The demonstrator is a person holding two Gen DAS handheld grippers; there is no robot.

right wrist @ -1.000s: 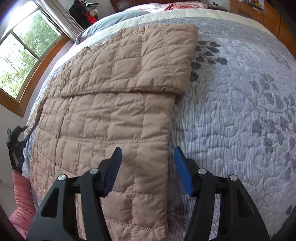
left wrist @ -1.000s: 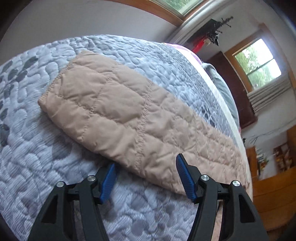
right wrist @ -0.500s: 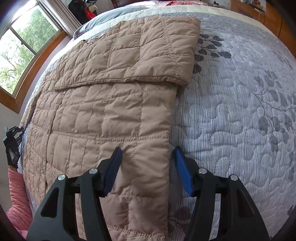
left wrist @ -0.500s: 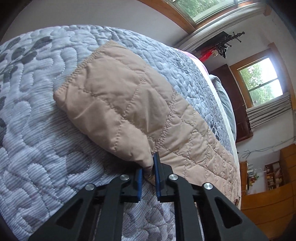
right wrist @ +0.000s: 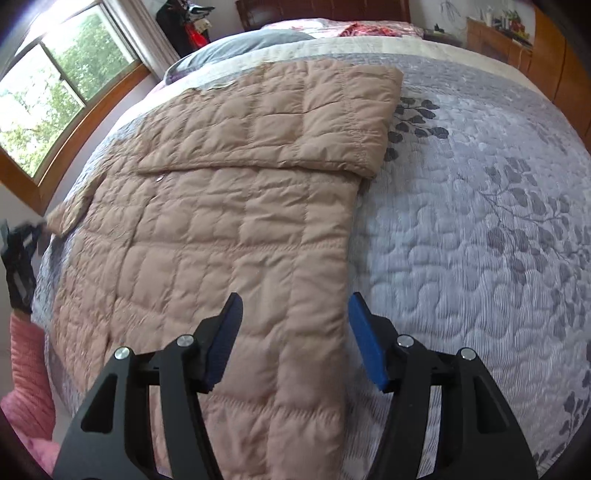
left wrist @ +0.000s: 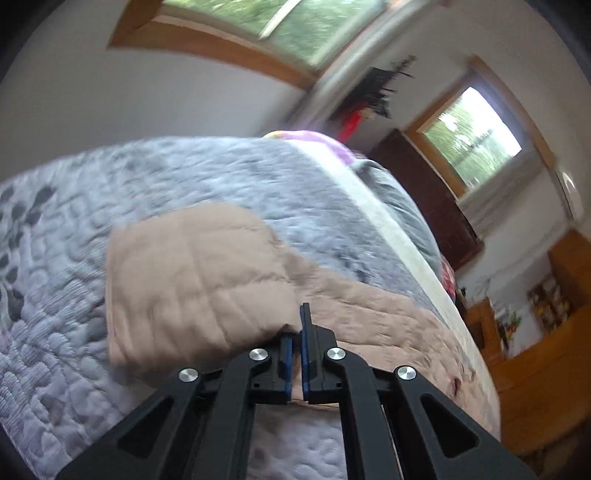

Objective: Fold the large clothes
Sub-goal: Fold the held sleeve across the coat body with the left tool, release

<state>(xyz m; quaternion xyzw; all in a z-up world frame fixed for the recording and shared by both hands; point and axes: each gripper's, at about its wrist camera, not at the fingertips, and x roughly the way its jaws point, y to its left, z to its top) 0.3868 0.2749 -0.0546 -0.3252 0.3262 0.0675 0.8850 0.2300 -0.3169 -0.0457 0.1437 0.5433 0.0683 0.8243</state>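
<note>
My left gripper (left wrist: 295, 345) is pinched shut on the edge of the sleeve (left wrist: 192, 288), a tan quilted flap raised off the quilt (left wrist: 55, 332) that covers the bed. That view is blurred. In it the grey quilt with its dark leaf print fills the left, a white wall stands behind it, a wood-framed window (left wrist: 258, 22) sits at the top, a second window (left wrist: 472, 144) is to the right past a dark headboard (left wrist: 424, 199), and orange wood furniture (left wrist: 535, 369) stands at the far right. From my right gripper, going left to right: a pink sleeve (right wrist: 26, 369) of my own arm at the edge, a window (right wrist: 55, 92) with green trees outside, then the jacket (right wrist: 221, 240) spread flat on the left half of the bed, its other sleeve (right wrist: 295, 122) folded across the top. My right gripper (right wrist: 295, 336) hangs half open over the jacket's lower right edge, gripping nothing. To the right the bare quilt (right wrist: 480, 221) runs on, with pillows (right wrist: 240, 44) and the headboard beyond, and a wooden cabinet (right wrist: 554, 62) in the corner.
</note>
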